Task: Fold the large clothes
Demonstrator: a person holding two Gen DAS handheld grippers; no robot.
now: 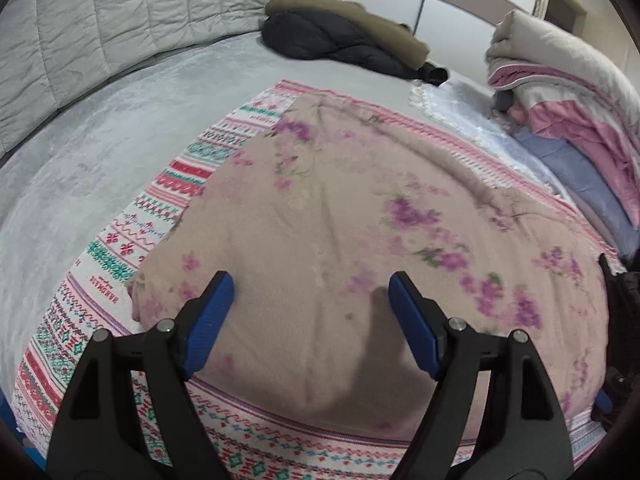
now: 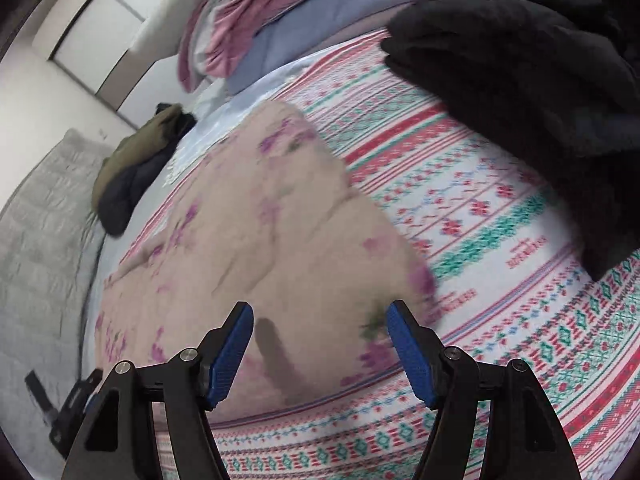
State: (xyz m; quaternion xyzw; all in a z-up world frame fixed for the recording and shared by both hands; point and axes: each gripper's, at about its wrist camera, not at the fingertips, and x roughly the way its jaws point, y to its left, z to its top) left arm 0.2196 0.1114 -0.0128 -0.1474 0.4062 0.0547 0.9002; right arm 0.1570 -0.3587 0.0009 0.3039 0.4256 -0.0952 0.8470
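A beige garment with purple flowers (image 1: pixel 360 220) lies folded flat on a patterned pink, white and green cloth (image 1: pixel 100 264) on the bed. It also shows in the right wrist view (image 2: pixel 260 232), on the same cloth (image 2: pixel 500 240). My left gripper (image 1: pixel 310 288) is open and empty, hovering over the garment's near edge. My right gripper (image 2: pixel 320 316) is open and empty, over the garment's near right corner. The left gripper's black body (image 2: pixel 60 408) shows at the lower left of the right wrist view.
An olive and black jacket (image 1: pixel 344 32) lies at the far end of the grey bed (image 1: pixel 100 140). Folded pink, beige and blue bedding (image 1: pixel 568 112) is stacked at the right. A black garment (image 2: pixel 540 80) lies on the patterned cloth. A quilted headboard (image 1: pixel 100 20) stands at the left.
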